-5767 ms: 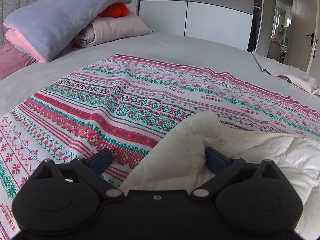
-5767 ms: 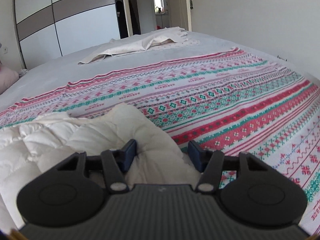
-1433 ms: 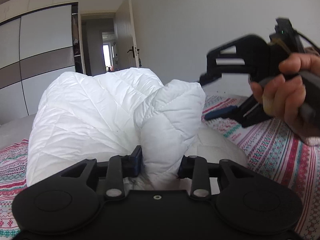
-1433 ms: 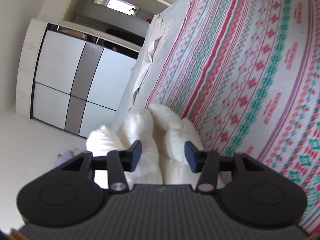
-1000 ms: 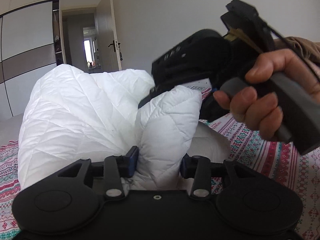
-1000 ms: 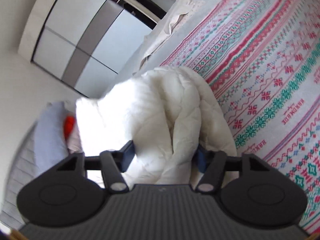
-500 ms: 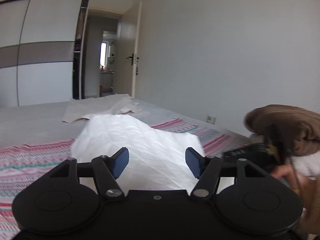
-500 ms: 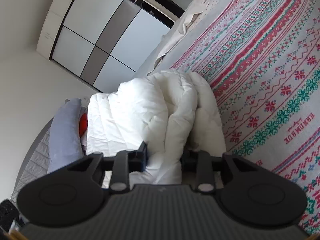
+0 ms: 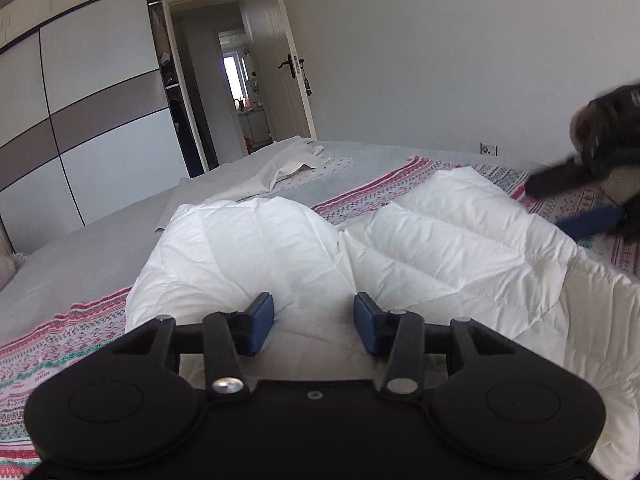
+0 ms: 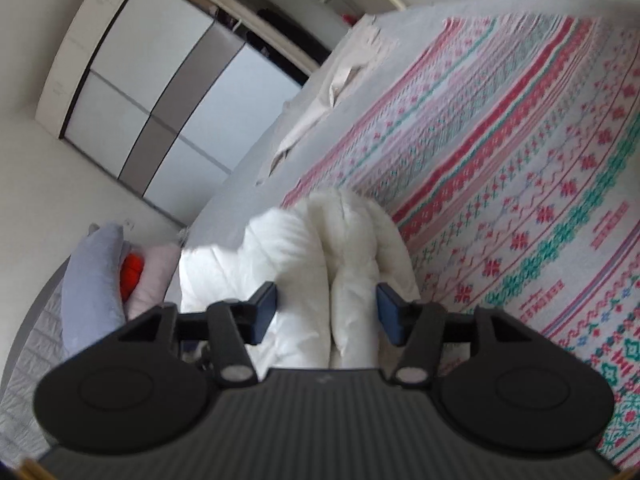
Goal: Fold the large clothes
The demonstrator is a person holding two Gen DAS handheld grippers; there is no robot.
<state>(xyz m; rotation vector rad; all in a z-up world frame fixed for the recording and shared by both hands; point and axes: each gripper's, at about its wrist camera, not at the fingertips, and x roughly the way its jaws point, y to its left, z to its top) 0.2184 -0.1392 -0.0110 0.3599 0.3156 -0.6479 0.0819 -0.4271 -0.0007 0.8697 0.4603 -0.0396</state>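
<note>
The white padded jacket point(image 9: 420, 256) lay on the striped blanket point(image 10: 540, 200) that covered the bed, and every other thing is best placed from it; the left gripper point(image 9: 315, 322) hung just above its near edge with its jaws apart and nothing between them, the fabric lying loose below the blue pads; the right gripper point(image 10: 326, 312) stood at the far right end of the jacket in the left view, blurred, and in its own view its jaws were spread wide on either side of a bunched roll of the cloth — apart from it on both sides, so it gripped nothing. The jacket looked partly doubled: one quilted panel lay flat toward the right gripper, while a puffed hump rose on the side nearer the wardrobe point(image 9: 92, 128); the edges did not meet squarely. Beyond the jacket, toward the open door point(image 9: 280, 68), a pale sheet point(image 9: 276, 164) lay crumpled on the grey bedcover; behind it, in the right view, pillows point(image 10: 96, 280) were stacked. By my reckoning a first fold was laid down and both tools had let go — smoothing the hump and at least one more fold seemed left to do.
</note>
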